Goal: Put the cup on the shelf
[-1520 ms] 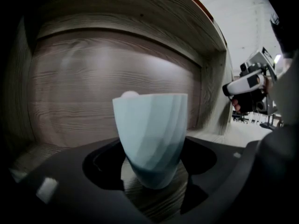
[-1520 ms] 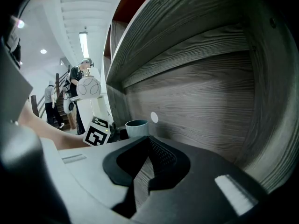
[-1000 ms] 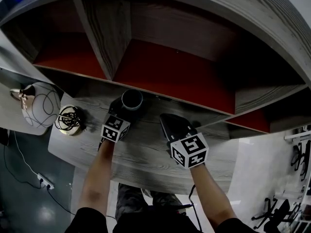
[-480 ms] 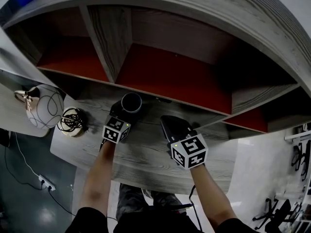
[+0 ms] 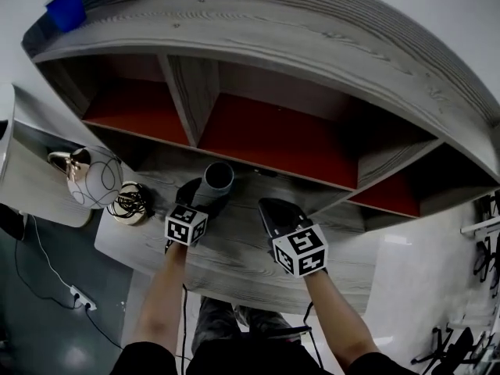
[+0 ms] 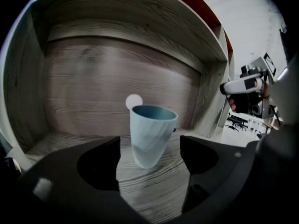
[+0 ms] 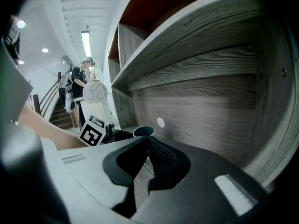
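pale blue cup [image 6: 152, 136], seemingly resting on shelf [image 6: 145, 186]

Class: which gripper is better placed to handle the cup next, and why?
Left. The left gripper, whose jaws have just been opening, has the cup between them, untouched; the right gripper is shut and off to the side.

I read right tool [image 7: 148, 141] jaws together, nothing between. Cup [image 7: 143, 131] rim just beyond tips, before shelf [image 7: 205, 106] back panel. Person [image 7: 80, 85] far left, background.
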Demonstrator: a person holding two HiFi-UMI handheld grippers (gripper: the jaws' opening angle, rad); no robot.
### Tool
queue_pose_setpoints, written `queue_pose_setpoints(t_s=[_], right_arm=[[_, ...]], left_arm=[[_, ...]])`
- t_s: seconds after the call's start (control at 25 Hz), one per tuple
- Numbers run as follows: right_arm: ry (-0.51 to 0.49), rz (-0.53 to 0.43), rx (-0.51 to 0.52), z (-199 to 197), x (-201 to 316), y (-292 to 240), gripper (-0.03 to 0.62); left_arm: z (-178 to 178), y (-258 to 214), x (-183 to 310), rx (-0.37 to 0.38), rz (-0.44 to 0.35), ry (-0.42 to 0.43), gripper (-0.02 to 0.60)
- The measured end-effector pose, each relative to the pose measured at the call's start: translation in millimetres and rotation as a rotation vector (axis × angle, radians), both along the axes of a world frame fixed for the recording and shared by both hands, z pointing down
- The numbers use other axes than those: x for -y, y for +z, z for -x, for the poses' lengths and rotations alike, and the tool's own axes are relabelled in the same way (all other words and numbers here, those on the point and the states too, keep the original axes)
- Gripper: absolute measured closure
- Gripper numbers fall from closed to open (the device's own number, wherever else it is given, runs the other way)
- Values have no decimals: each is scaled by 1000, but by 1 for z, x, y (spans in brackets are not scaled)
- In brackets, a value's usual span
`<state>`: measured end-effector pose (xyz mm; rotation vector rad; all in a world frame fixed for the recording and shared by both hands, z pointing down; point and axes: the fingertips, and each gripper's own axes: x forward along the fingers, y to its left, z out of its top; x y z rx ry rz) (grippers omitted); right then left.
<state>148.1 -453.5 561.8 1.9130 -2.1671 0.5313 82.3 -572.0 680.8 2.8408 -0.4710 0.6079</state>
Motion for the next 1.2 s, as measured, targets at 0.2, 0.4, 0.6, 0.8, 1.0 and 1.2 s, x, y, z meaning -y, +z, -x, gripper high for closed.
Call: queue_pose_setpoints(t_s=[0.2,0.4,0.6,0.8,1.0,1.2], right_arm=[[-34,12,-16,6,-17,-14,582],[-45,13,-18,7,-38,-30,582],[-58,0,2,14,-56,-43,582],[-60,-13,7,24,-76,-52,582],[-12,-42,25,24,-101,-62,582],[5,-44,21,39,-121,-65,582]], left_arm=[[31,-39,-24,-35,12,-71,201],[66,-84,-57,-114,31,-149,335],[89,-117,-94,-179,43,-202,493],[105,-136,-124,-208,52,-217,581],[112,-148,-157,-214,46,-155,581],[130,-157,-179,-194,22,-86,581]])
